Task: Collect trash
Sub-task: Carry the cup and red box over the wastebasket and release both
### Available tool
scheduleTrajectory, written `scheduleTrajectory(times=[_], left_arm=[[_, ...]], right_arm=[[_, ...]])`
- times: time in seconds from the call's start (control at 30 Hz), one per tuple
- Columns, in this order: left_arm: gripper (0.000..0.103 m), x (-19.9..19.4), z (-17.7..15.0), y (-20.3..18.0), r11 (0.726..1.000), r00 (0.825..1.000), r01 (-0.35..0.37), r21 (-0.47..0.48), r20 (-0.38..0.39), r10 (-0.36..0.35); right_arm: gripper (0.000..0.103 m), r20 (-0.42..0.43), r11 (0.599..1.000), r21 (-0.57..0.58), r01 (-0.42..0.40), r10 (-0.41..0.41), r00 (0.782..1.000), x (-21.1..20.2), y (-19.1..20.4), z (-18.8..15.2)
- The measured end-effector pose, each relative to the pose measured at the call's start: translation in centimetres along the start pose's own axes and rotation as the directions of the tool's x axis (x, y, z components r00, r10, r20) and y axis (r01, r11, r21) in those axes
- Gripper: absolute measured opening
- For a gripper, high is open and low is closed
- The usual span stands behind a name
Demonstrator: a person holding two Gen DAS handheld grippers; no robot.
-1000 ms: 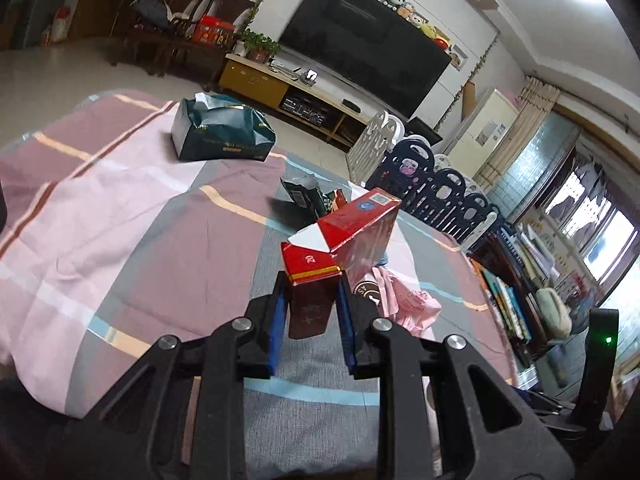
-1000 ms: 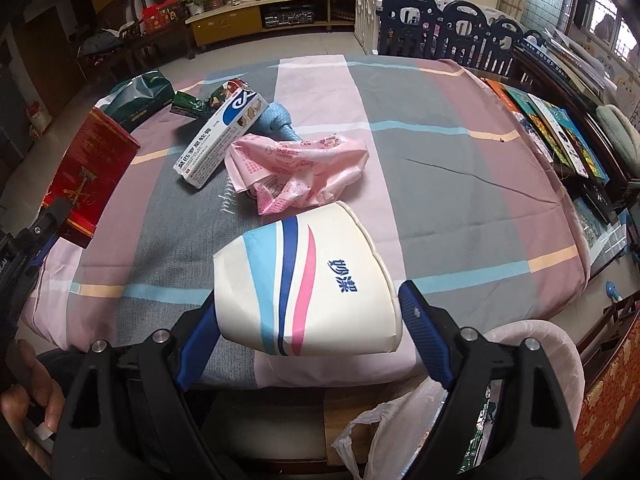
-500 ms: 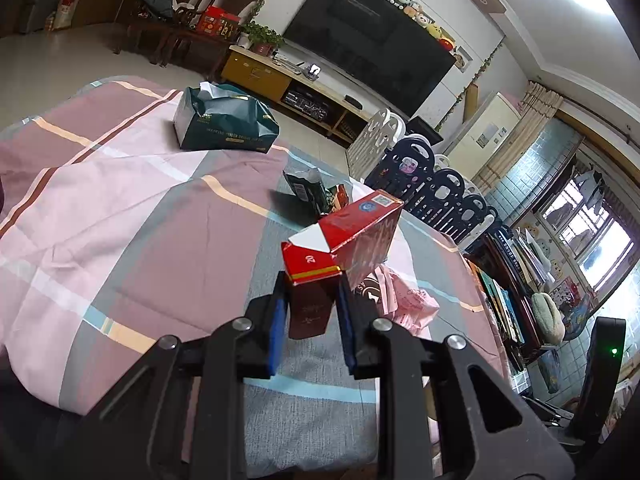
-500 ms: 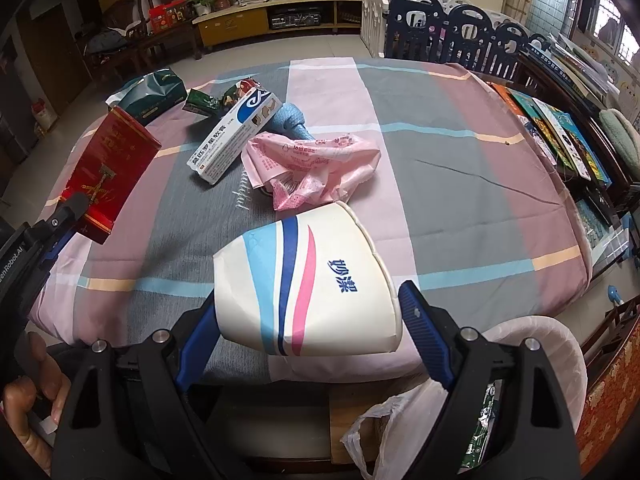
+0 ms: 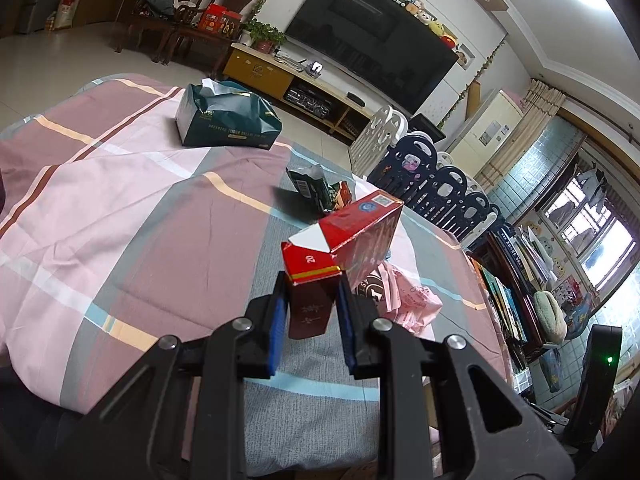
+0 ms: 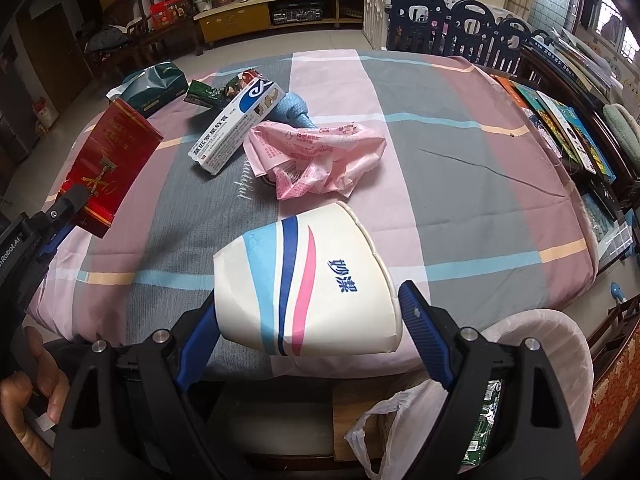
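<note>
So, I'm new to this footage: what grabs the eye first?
A big paper cup fills the right tool, held over the table edge by a white bin. To its left, the left tool clamps a red box. A pink bag lies mid-table.

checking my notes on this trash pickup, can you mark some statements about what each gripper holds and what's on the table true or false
1. The left gripper holds a red box. True.
2. The right gripper is empty. False: its fingers clamp a paper cup.
3. A pink plastic bag lies on the tablecloth. True.
4. The white bin stands on the table. False: it sits below the table's near edge.
5. The green tissue pack is in a gripper. False: it rests on the cloth.
</note>
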State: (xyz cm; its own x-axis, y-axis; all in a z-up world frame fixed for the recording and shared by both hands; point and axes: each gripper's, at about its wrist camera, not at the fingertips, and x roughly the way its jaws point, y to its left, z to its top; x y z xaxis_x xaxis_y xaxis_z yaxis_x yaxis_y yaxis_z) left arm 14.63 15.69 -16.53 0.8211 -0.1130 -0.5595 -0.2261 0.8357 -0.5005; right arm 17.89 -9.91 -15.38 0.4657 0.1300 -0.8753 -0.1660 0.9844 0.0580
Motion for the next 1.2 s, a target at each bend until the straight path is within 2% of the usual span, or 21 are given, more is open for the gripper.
scheduleTrajectory(times=[0.17, 0.33, 0.53, 0.63, 0.7, 0.77, 0.8, 0.87, 0.93, 1.0, 1.1, 1.13, 1.2], left_arm=[[0.024, 0.0, -0.1, 0.0, 1.0, 1.0, -0.002, 0.0, -0.002, 0.002], [0.024, 0.0, -0.2, 0.1, 1.0, 1.0, -0.006, 0.005, -0.004, 0.006], [0.024, 0.2, -0.1, -0.7, 1.0, 1.0, -0.006, 0.031, -0.023, 0.007], [0.024, -0.6, -0.3, -2.8, 0.994, 0.999, 0.041, 0.103, -0.023, -0.039], [0.024, -0.9, -1.1, -4.7, 0.986, 0.995, 0.081, 0.146, -0.067, -0.072], [0.024, -1.2, -2.2, -6.8, 0.973, 0.985, 0.146, 0.18, -0.118, -0.126], [0.024, -1.3, -3.2, -8.2, 0.96, 0.976, 0.184, 0.209, -0.155, -0.153], [0.024, -1.4, -5.1, -10.7, 0.931, 0.955, 0.254, 0.26, -0.221, -0.199], [0.024, -1.3, -7.5, -13.4, 0.891, 0.919, 0.339, 0.302, -0.308, -0.246], [0.024, -1.0, -10.1, -15.9, 0.846, 0.884, 0.404, 0.348, -0.386, -0.263], [0.024, -0.5, -14.2, -18.9, 0.776, 0.817, 0.497, 0.389, -0.512, -0.266], [0.024, -0.4, -15.6, -19.8, 0.745, 0.786, 0.536, 0.397, -0.558, -0.267], [0.024, -0.7, -17.9, -21.4, 0.675, 0.735, 0.603, 0.426, -0.624, -0.263]], right_arm=[[0.083, 0.039, 1.0, 0.012, -0.01, 0.009, 0.999, -1.1, -0.4, 0.3], [0.083, 0.108, 1.0, -0.001, 0.002, -0.002, 0.994, -4.6, -2.2, 0.8], [0.083, 0.177, 0.998, -0.017, 0.068, -0.064, 0.982, -9.9, -8.1, -2.2], [0.084, 0.131, 0.995, 0.001, 0.097, -0.096, 0.987, -10.3, -11.8, -5.1], [0.084, 0.056, 0.995, 0.003, 0.096, -0.096, 0.994, -9.3, -13.6, -7.2], [0.084, -0.019, 0.992, 0.003, 0.123, -0.123, 0.992, -8.0, -14.8, -9.4], [0.084, -0.051, 0.992, 0.0, 0.125, -0.124, 0.991, -7.3, -15.1, -10.1], [0.084, -0.167, 0.989, -0.004, 0.147, -0.146, 0.975, -5.2, -15.9, -11.9], [0.084, -0.187, 0.979, 0.015, 0.205, -0.199, 0.962, -4.7, -16.7, -12.5], [0.084, -0.161, 0.971, 0.108, 0.214, -0.196, 0.967, -5.5, -18.7, -12.4], [0.084, -0.093, 0.927, 0.301, 0.225, -0.206, 0.974, -7.8, -22.4, -11.7], [0.085, -0.069, 0.903, 0.361, 0.235, -0.226, 0.972, -8.7, -23.7, -11.6], [0.085, -0.036, 0.864, 0.44, 0.243, -0.253, 0.967, -10.2, -25.8, -11.7]])
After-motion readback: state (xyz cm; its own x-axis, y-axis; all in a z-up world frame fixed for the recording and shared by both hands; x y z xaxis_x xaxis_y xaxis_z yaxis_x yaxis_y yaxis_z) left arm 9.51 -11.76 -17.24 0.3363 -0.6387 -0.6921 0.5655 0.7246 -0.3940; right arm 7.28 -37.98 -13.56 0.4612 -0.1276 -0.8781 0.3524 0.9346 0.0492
